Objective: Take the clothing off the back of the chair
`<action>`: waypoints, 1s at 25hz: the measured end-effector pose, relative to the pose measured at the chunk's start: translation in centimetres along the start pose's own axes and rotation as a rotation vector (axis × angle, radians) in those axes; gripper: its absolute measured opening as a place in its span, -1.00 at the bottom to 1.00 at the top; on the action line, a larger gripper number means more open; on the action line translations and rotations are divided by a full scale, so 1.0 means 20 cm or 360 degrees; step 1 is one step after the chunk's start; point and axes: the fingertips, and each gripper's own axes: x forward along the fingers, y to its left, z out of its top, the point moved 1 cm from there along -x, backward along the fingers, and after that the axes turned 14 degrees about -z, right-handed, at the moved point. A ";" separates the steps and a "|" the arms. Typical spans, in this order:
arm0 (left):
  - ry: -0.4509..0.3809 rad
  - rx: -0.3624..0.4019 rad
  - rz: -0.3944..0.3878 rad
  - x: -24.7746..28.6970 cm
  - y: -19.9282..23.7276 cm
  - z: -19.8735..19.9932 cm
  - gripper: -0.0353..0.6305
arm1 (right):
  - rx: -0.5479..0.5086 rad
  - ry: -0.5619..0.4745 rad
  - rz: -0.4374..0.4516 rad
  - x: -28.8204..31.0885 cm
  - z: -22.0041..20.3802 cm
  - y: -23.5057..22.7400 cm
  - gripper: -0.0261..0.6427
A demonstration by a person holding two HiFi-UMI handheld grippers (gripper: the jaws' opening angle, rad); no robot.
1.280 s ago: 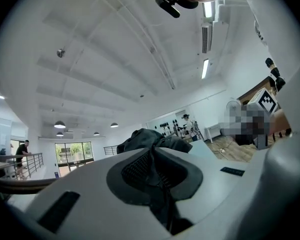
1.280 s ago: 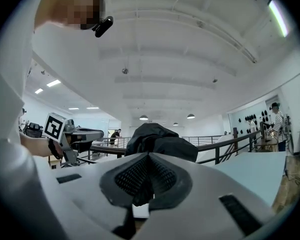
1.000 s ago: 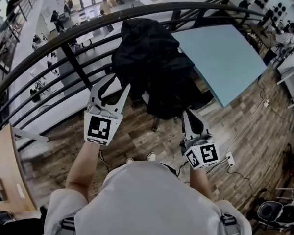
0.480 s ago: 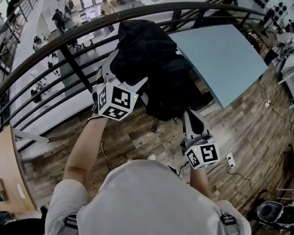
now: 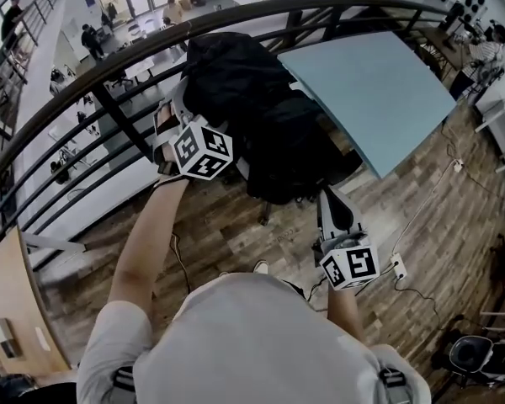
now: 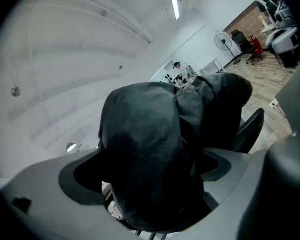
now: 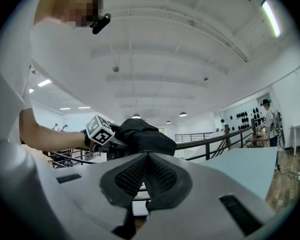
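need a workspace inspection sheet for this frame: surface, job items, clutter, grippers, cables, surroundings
Surface: wood plank floor; light blue tabletop beside the chair.
Job's things: black clothing draped over the back of the black chair.
Clutter: nothing seen.
Grippers: left gripper at the clothing, jaws apart with the cloth between them; right gripper held low, jaws together, empty.
Cables: white cable and power strip on the floor at right.
Surroundings: dark railing; people on a lower level beyond it.
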 end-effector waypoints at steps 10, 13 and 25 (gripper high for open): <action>0.0026 -0.0041 -0.0184 0.18 0.03 0.03 0.70 | 0.0011 -0.0006 -0.0019 0.05 -0.01 -0.06 -0.86; 0.0020 -0.0042 -0.0207 0.19 0.03 0.04 0.68 | 0.0014 -0.0008 0.0001 0.07 -0.01 -0.05 -0.86; -0.0173 -0.0370 -0.0329 0.02 0.03 0.00 -0.45 | 0.0046 -0.0002 0.0057 0.08 -0.02 -0.01 -0.86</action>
